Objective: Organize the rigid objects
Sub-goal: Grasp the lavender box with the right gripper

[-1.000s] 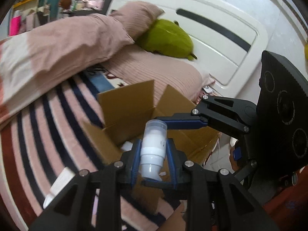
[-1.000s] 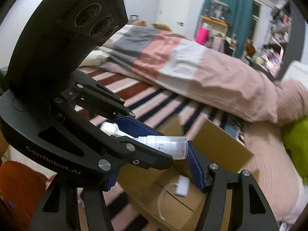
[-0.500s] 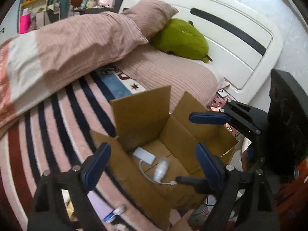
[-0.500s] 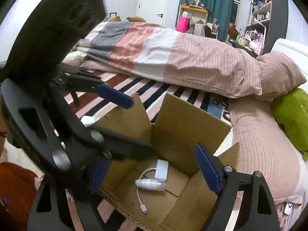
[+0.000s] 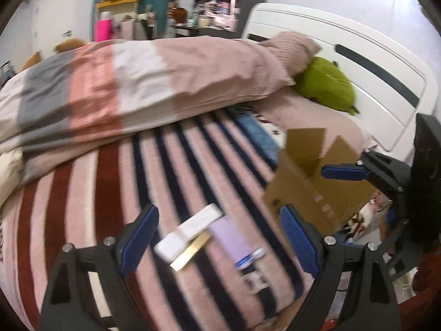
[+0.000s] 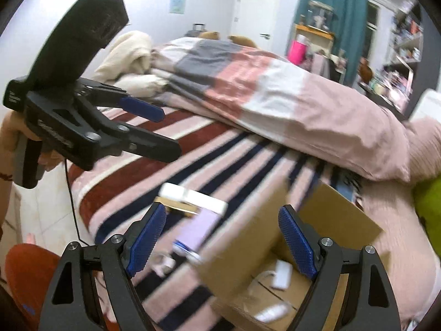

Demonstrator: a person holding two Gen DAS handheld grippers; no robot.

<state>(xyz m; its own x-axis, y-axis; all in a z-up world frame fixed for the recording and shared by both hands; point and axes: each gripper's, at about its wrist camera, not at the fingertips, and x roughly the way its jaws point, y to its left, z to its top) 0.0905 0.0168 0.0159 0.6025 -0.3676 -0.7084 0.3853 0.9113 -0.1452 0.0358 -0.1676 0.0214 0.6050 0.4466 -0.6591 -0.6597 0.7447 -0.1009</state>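
Note:
My left gripper [image 5: 217, 237] is open and empty above the striped blanket [image 5: 110, 193]. Between its fingers lie a white flat box [image 5: 190, 229], a gold box [image 5: 191, 251] under it, and a lilac box [image 5: 234, 240]. The open cardboard box [image 5: 308, 182] stands to the right. My right gripper [image 6: 220, 240] is open and empty over the box's [image 6: 339, 220] near flap. Inside the box lie a white charger [image 6: 282, 271] and the white bottle [image 6: 271, 313]. The white box [image 6: 193, 197] and lilac box [image 6: 197, 231] lie left of it. The left gripper [image 6: 154, 129] shows at upper left.
A folded pink, white and grey quilt [image 5: 124, 82] lies across the bed behind the blanket. A green plush [image 5: 325, 85] and a pillow [image 5: 289, 47] rest by the white headboard [image 5: 372, 63]. The bed edge and floor [image 6: 41, 209] are at lower left.
The left gripper let the white bottle drop into the cardboard box, opened, and swung left over the boxes on the blanket. The right gripper stayed open near the box.

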